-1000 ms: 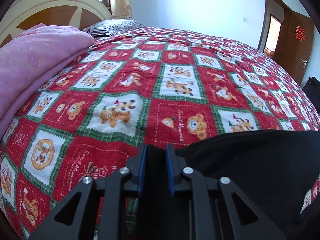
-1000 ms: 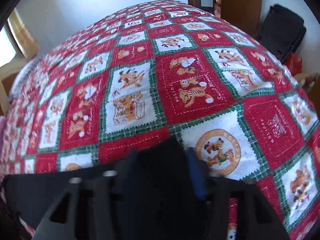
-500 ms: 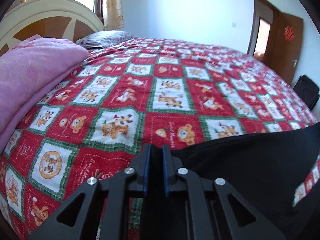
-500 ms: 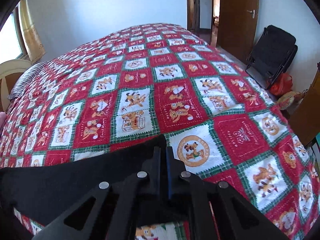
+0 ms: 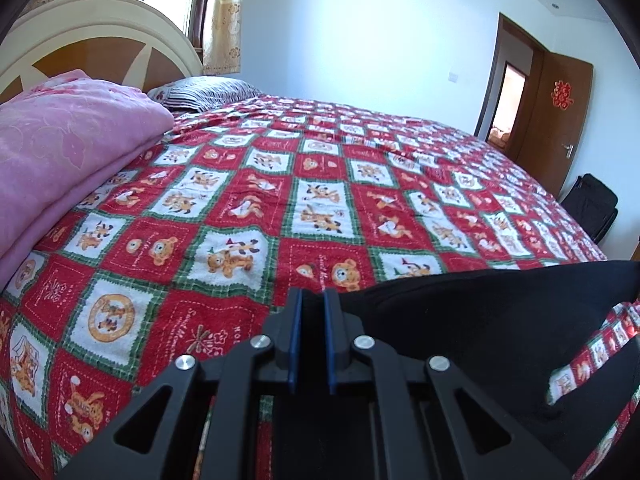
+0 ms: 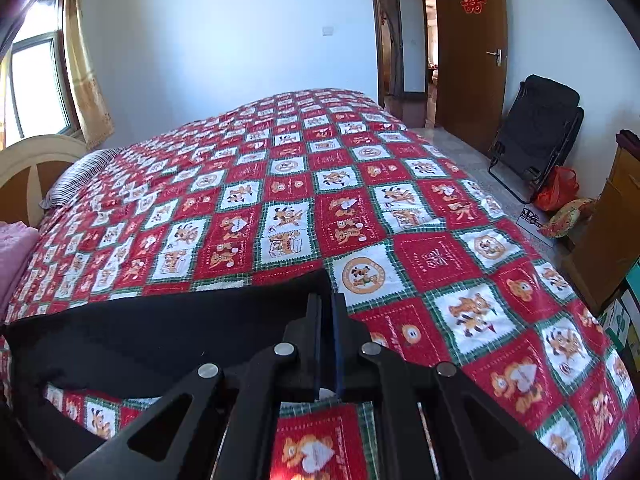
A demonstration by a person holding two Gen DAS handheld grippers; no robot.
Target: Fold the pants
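The black pants (image 5: 472,320) hang stretched between my two grippers, lifted above the red patterned bedspread (image 5: 320,208). My left gripper (image 5: 311,300) is shut on the left end of the cloth, which runs off to the right. My right gripper (image 6: 327,304) is shut on the right end of the pants (image 6: 168,332), which run off to the left. The bedspread (image 6: 304,200) shows below the lifted edge in both views. The lower part of the pants is hidden behind the gripper bodies.
A folded pink blanket (image 5: 60,160) lies at the left by the cream headboard (image 5: 96,36), with a striped pillow (image 5: 200,94) behind it. A black folding chair (image 6: 536,140), a red bag (image 6: 558,190) and a wooden cabinet (image 6: 608,232) stand right of the bed.
Both grippers have risen with the pants, so more of the room and wall shows. The right gripper's jaws have closed tighter on the cloth.
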